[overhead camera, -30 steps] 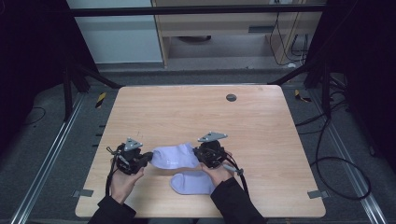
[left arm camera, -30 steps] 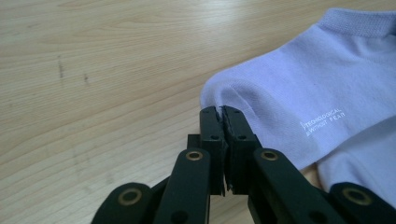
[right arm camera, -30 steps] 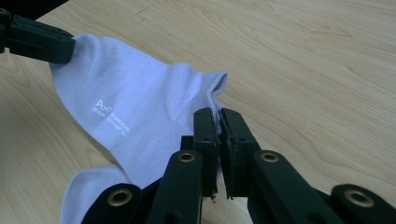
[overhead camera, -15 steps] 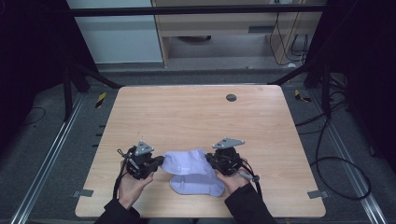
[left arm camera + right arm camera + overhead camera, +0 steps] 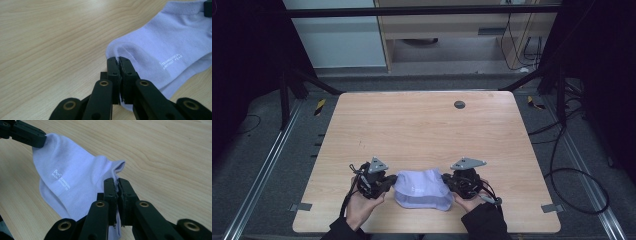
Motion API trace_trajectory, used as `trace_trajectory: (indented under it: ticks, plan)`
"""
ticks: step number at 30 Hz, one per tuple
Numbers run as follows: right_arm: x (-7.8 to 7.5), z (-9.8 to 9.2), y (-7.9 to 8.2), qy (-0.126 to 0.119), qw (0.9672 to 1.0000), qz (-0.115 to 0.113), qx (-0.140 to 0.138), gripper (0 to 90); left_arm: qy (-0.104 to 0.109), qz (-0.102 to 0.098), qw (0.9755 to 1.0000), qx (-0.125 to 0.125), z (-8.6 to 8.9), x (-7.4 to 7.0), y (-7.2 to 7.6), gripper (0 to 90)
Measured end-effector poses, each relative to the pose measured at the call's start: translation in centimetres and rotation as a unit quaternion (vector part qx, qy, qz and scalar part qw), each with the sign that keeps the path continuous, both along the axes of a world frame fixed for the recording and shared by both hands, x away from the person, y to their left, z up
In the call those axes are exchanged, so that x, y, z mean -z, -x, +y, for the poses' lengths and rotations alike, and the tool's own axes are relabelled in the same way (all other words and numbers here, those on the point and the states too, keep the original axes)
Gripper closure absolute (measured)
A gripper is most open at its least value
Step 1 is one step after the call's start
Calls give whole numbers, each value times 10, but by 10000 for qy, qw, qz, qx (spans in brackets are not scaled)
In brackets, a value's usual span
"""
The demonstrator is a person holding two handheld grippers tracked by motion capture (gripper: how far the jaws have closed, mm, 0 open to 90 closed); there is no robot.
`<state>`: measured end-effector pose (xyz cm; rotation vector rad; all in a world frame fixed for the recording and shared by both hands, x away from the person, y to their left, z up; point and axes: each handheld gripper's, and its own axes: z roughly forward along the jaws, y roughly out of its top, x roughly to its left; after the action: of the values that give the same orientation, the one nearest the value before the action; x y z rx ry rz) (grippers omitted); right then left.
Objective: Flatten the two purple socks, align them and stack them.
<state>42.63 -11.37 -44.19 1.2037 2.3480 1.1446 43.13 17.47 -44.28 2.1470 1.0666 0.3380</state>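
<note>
A pale lilac sock (image 5: 422,187) is stretched between my two grippers near the table's front edge, over a second lilac sock (image 5: 424,203) that lies flat under it. My left gripper (image 5: 388,183) is shut on the sock's toe end (image 5: 120,51); white lettering runs across the fabric (image 5: 172,60). My right gripper (image 5: 451,183) is shut on the sock's cuff end (image 5: 117,168). In the right gripper view the other gripper's black jaws (image 5: 27,135) hold the far end of the sock (image 5: 67,177).
The wooden table (image 5: 422,130) has a small dark round cap (image 5: 459,104) near its far edge. Grey tape tabs (image 5: 550,208) mark the front corners. Cables (image 5: 572,150) lie on the floor to the right.
Both grippers have carried the upper sock toward the front edge and over the lower sock. The grippers have spread wider apart, stretching it between them.
</note>
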Motion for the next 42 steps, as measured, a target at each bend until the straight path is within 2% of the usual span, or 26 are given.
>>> trace_trajectory:
  ticks: [20, 29, 36, 42]
  plan:
    - [18, -2, 10, 150, 9996, 220, -60, 861, -222, 283, 9992, 178, -7, 19, 9, 872]
    - [25, 0, 12, 243, 9991, 332, -83, 860, -271, 336, 9989, 184, -7, 22, 9, 872]
    - [24, -3, 14, 231, 9994, 251, -72, 858, -272, 326, 9988, 251, -11, 25, 9, 872]
    - [29, -7, 13, 319, 9987, 387, -33, 852, -341, 403, 9982, 274, -14, 31, 9, 870]
